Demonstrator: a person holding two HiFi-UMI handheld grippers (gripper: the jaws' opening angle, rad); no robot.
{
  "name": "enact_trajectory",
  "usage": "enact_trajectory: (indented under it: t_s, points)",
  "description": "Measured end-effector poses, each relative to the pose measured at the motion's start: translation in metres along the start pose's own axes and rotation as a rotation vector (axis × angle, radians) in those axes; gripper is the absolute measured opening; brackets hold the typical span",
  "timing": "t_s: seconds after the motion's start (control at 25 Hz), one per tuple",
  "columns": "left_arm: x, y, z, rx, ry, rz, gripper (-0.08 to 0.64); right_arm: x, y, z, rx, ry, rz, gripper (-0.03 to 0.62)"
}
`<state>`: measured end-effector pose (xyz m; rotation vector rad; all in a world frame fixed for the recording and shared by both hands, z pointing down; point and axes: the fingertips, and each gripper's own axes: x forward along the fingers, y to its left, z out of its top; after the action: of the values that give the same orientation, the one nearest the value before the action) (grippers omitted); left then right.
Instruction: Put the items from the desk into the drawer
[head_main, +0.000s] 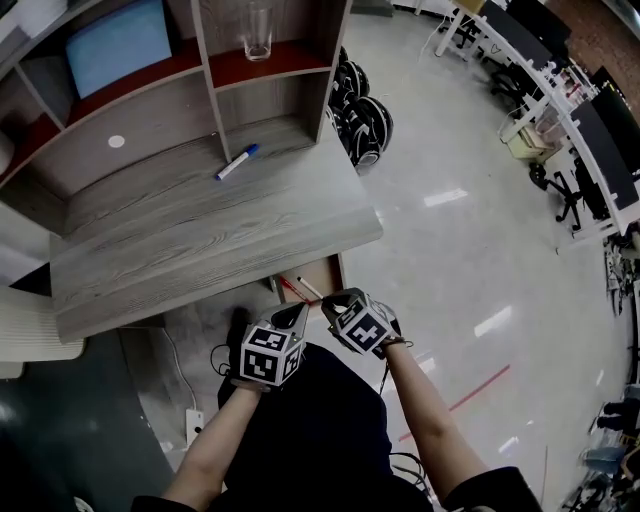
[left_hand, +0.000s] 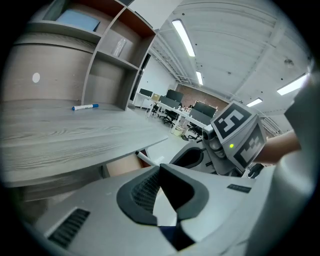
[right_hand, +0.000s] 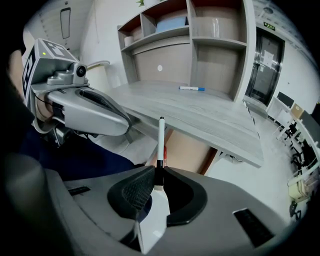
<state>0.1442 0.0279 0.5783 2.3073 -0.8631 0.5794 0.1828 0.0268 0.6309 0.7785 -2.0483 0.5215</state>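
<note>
Where the desk's front edge runs out at its right corner, my two grippers sit just below it, side by side, near each other but apart.

- Left gripper: jaws together, nothing between them.
- Right gripper: clamped on a white marker by its black end, the body sticking out past the jaws toward the desk edge.
- Under that edge: a tan panel, probably the open drawer. Something red lies in it, too small to name.
- Blue-capped marker: lying on the desk near the shelf unit, well apart from both grippers.
- Right of the desk corner: wide shiny floor.
</note>
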Motion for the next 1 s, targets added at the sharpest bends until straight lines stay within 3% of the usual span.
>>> enact_trajectory:
  t_s: [0.64, 1.0]
  points:
    - [0.021, 0.02, -0.029, -0.004, 0.075, 0.043, 0.018, 0.061, -0.018, -0.038, 0.051, 0.072, -0.035, 0.075]
    - [0.028, 0.042, -0.041, -0.029, 0.102, 0.081, 0.018, 0.097, -0.032, -0.04, 0.079, 0.05, -0.06, 0.074]
